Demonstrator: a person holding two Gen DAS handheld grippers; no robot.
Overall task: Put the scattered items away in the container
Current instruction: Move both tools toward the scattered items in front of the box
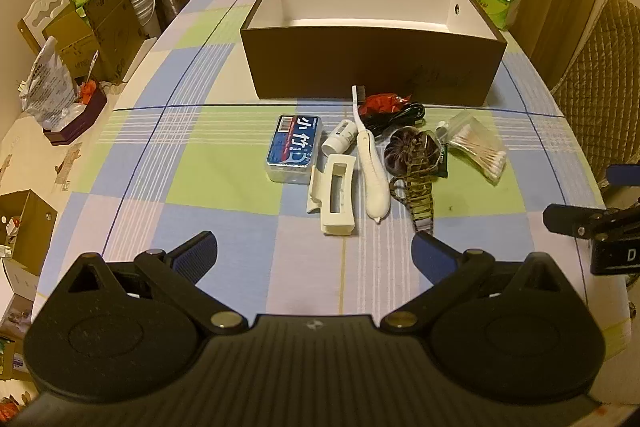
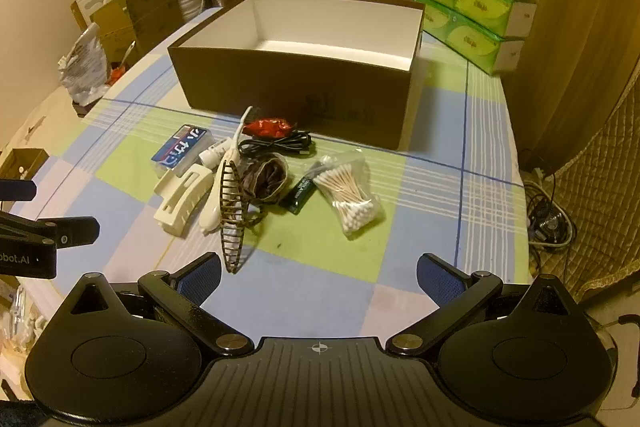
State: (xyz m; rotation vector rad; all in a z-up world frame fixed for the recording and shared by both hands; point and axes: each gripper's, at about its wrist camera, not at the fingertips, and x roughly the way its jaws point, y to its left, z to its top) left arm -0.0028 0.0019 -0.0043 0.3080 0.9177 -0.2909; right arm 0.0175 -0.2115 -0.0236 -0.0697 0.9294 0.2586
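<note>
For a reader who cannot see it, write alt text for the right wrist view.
An empty brown box stands on a checked tablecloth, with cotton swabs, hair clips and a cable scattered before it. The open right gripper holds nothing.

Ahead of the wide-spread grippers are counted one brown box, two hair claws, one toothbrush, one bag of cotton swabs.

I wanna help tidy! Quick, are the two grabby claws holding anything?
Left gripper: open, holding nothing, above the checked tablecloth.
Right gripper: open, holding nothing.
</note>
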